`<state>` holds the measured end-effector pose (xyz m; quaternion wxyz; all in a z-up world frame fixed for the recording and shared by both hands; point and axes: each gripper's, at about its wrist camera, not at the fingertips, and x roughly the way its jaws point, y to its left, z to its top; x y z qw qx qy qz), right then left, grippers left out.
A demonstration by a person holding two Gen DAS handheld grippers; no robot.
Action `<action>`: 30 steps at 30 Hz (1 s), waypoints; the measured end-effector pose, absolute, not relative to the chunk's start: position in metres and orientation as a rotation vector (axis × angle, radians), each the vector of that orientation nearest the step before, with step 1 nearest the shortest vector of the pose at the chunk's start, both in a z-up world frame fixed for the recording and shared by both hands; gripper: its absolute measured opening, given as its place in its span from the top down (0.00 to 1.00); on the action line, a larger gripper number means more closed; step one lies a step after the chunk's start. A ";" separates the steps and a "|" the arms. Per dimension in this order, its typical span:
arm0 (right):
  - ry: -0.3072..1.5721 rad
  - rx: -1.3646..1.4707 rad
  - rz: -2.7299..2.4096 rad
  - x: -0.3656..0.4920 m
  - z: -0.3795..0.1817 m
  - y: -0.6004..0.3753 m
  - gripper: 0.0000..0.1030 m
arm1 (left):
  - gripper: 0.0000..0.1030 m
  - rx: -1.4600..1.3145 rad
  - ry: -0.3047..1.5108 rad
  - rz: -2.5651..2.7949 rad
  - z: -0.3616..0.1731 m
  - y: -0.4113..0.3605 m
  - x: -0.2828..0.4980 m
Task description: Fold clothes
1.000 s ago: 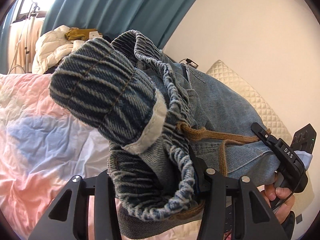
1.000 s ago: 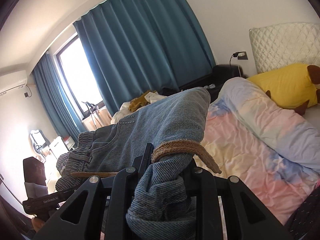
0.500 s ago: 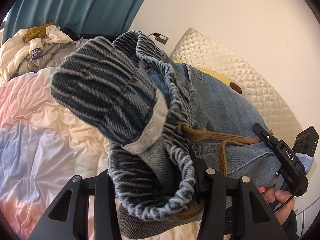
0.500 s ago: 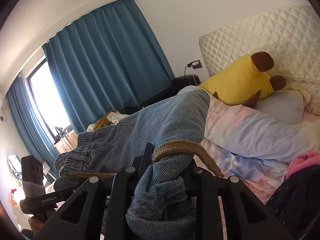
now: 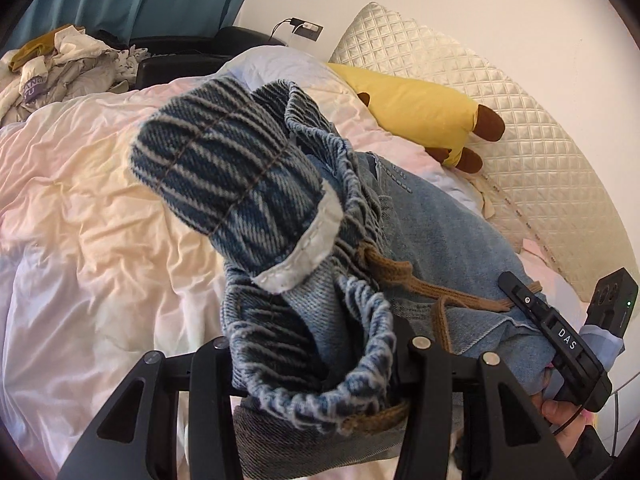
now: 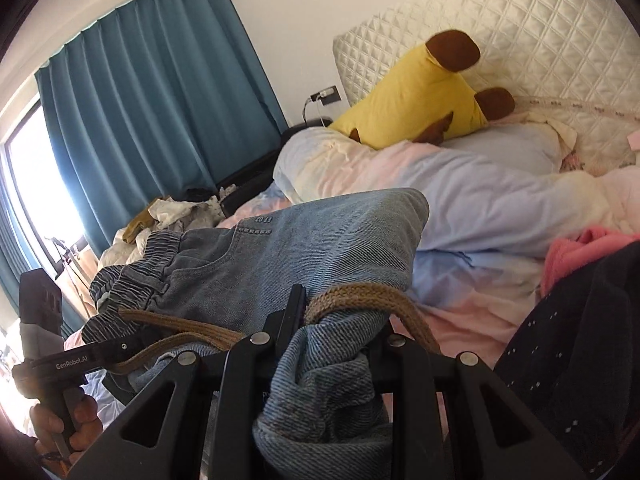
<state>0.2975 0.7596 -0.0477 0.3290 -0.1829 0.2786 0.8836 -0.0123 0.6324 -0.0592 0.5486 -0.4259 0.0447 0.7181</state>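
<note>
A pair of blue jeans (image 5: 436, 236) with an elastic waistband and a brown drawstring (image 5: 404, 276) hangs in the air between both grippers, above the bed. My left gripper (image 5: 316, 364) is shut on the gathered waistband at one end. My right gripper (image 6: 324, 356) is shut on the denim and drawstring (image 6: 360, 296) at the other end of the jeans (image 6: 304, 252). Each view shows the other gripper: the right one (image 5: 560, 340) at lower right, the left one (image 6: 76, 360) at lower left.
The bed has a rumpled pastel duvet (image 5: 92, 208), a yellow plush toy (image 6: 416, 100) and a quilted cream headboard (image 6: 540, 36). Pink (image 6: 580, 248) and dark dotted (image 6: 572, 352) garments lie at the right. A clothes pile (image 5: 60, 60) sits by the blue curtain (image 6: 160, 100).
Both grippers have swung with the jeans toward the head of the bed; the plush toy and headboard have come into view. The grips on the jeans are unchanged.
</note>
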 end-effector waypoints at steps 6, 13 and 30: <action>0.805 -0.577 2.242 0.286 -0.097 0.767 0.79 | 0.54 -1.073 0.148 1.718 -0.088 0.619 0.014; 0.819 -0.612 2.209 0.287 -0.132 0.772 0.76 | 0.49 -1.162 0.159 1.721 -0.115 0.614 0.012; 0.708 -0.640 2.169 0.281 -0.140 0.761 0.69 | 0.20 -1.262 0.252 1.777 -0.115 0.594 0.018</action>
